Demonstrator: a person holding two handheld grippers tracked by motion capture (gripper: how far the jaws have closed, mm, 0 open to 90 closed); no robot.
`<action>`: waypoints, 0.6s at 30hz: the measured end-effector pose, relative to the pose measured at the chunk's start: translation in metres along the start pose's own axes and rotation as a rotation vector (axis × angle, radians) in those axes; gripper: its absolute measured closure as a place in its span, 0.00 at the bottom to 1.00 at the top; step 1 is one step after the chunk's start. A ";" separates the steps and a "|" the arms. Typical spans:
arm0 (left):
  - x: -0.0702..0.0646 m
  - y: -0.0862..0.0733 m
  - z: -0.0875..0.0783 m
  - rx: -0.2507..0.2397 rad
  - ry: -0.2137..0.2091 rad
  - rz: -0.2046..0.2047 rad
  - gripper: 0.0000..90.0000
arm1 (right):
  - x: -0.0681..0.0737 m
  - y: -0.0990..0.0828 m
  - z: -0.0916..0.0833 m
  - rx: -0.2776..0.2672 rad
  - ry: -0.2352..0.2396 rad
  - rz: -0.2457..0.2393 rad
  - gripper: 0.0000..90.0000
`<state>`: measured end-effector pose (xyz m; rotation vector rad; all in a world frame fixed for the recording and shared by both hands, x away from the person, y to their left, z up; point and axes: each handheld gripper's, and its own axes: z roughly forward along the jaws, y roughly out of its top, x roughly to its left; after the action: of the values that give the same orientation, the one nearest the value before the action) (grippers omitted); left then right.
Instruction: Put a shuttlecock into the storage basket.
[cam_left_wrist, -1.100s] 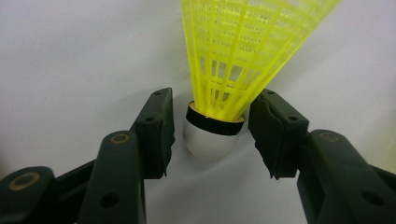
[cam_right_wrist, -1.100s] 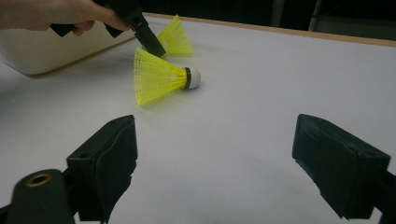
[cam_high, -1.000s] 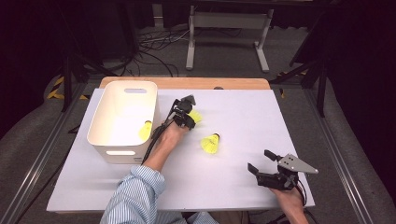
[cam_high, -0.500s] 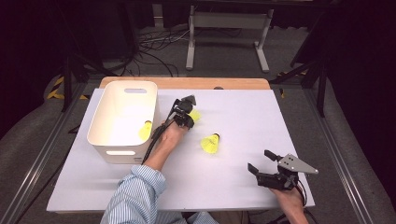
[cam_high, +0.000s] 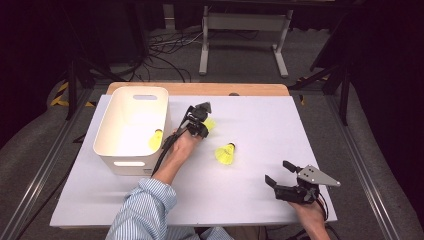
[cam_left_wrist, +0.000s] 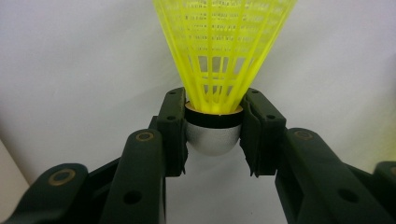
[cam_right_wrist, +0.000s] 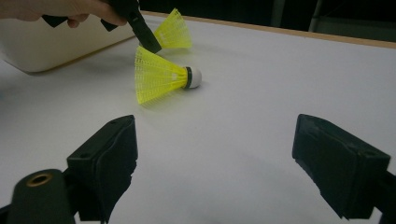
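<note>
My left gripper (cam_high: 202, 120) rests on the white table beside the bin, and its jaws have just been closing. In the left gripper view the left gripper (cam_left_wrist: 213, 133) presses both pads on the silver cork of a yellow shuttlecock (cam_left_wrist: 219, 46), skirt pointing away. This held shuttlecock (cam_high: 210, 124) lies low on the table. A second yellow shuttlecock (cam_high: 226, 153) lies on its side mid-table, also seen as the nearer shuttlecock (cam_right_wrist: 161, 77) in the right gripper view. A third shuttlecock (cam_high: 156, 140) sits inside the bin. My right gripper (cam_high: 278, 171) is open and holds nothing, near the front right edge.
The white plastic bin (cam_high: 115, 159) stands at the left of the white table (cam_high: 260, 120). A wooden strip (cam_high: 200, 88) runs along the far edge. A metal stand (cam_high: 245, 30) and cables lie on the floor beyond.
</note>
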<state>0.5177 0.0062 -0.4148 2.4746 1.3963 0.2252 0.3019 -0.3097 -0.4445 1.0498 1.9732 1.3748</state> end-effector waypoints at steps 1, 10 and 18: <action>0.000 0.000 0.000 0.000 0.000 0.000 0.72 | 0.000 0.000 0.000 0.001 0.000 -0.001 0.16; -0.003 -0.003 -0.019 -0.022 -0.011 0.010 0.72 | 0.001 0.000 0.000 0.004 0.000 -0.003 0.16; -0.003 -0.006 -0.030 -0.032 0.009 0.012 0.72 | 0.001 0.000 0.000 0.002 0.000 -0.004 0.16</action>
<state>0.5029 0.0119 -0.3887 2.4593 1.3707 0.2593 0.3012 -0.3087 -0.4443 1.0461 1.9767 1.3709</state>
